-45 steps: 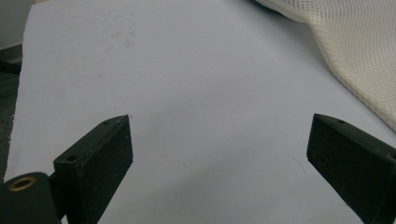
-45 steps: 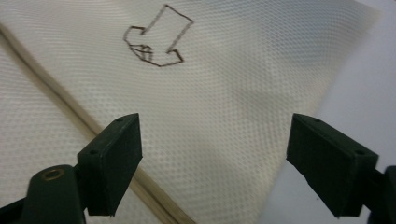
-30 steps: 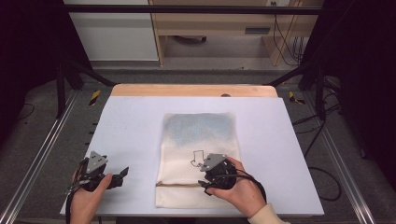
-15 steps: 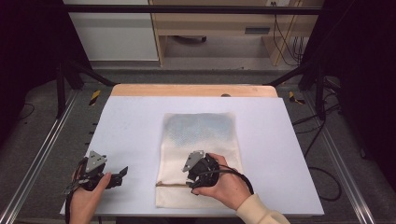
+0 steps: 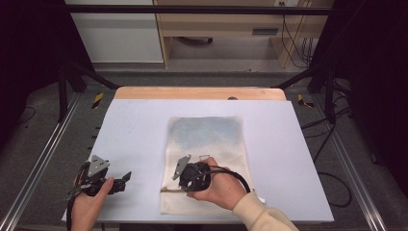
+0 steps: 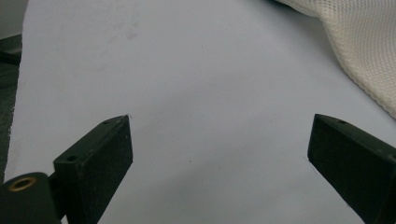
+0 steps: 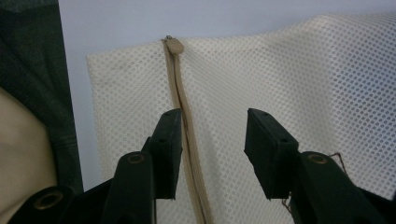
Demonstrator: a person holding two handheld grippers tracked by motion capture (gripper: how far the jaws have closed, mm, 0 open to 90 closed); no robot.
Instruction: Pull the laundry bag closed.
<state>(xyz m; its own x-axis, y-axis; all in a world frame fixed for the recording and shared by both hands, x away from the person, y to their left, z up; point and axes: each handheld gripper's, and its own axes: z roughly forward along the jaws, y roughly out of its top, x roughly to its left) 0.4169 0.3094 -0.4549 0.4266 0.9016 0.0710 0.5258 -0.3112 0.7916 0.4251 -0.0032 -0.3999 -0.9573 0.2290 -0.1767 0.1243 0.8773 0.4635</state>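
Right gripper (image 7: 212,154) shifted toward near-left corner of cream mesh zip bag (image 5: 207,144) on tabletop, jaws just narrowed, still apart over tan zipper (image 7: 180,112); grab likely next.

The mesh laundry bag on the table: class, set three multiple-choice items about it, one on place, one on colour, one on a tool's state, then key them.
1. Where does the zipper of the mesh bag run?
A. along the bag's near edge
B. along its far edge
C. down its middle

2. What colour is the mesh bag?
A. red
B. cream
C. black

3. How does the left tool stand?
A. shut on the bag
B. shut on the zipper pull
C. open over the bare table

Key: 1 A, the high view shows the zipper line near the person. 2 B, the netting is pale cream in each view. 3 C, its jaws stand wide apart with nothing between.
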